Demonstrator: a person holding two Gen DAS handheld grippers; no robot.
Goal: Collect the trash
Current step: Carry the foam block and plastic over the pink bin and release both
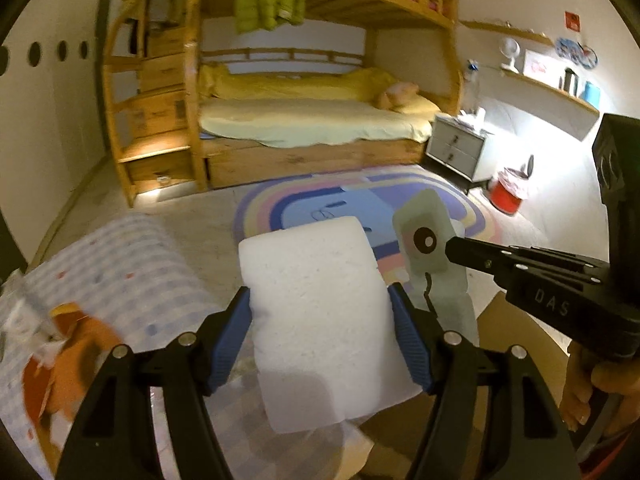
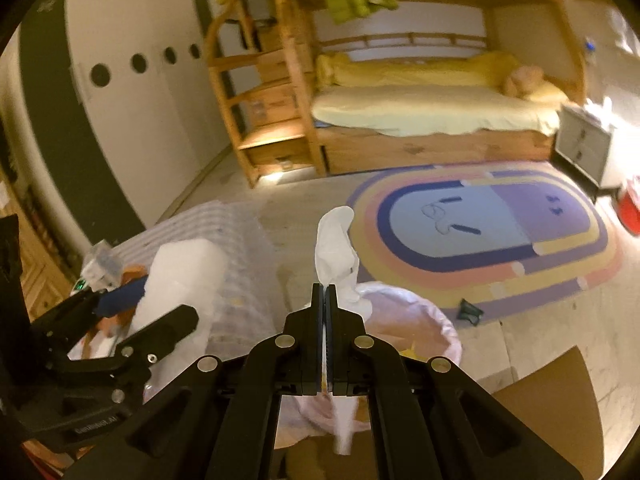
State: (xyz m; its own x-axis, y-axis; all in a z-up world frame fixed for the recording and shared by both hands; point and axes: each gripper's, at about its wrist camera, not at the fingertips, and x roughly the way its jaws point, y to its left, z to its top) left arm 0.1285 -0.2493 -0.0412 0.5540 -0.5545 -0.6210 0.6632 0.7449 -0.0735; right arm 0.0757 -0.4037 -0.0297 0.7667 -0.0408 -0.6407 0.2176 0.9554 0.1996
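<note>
My left gripper point(image 1: 320, 308) is shut on a white foam block point(image 1: 320, 320) and holds it up above the checked tablecloth point(image 1: 132, 264). The block also shows in the right wrist view point(image 2: 180, 280). My right gripper point(image 2: 325, 292) is shut on a thin white wrapper point(image 2: 336, 248) and holds it over a bin lined with a pale pink bag point(image 2: 408, 320). In the left wrist view that wrapper point(image 1: 430, 240) shows a printed cartoon eye and hangs from the right gripper point(image 1: 452, 248), just right of the foam block.
An orange packet point(image 1: 64, 356) and clear plastic wrappers point(image 1: 20, 312) lie on the tablecloth at left. A red bin point(image 1: 510, 194) stands by the nightstand point(image 1: 456, 148). A bunk bed point(image 1: 312, 120), a pastel rug point(image 2: 488, 232) with a small dark scrap point(image 2: 470, 310), and cardboard point(image 2: 552, 412) lie ahead.
</note>
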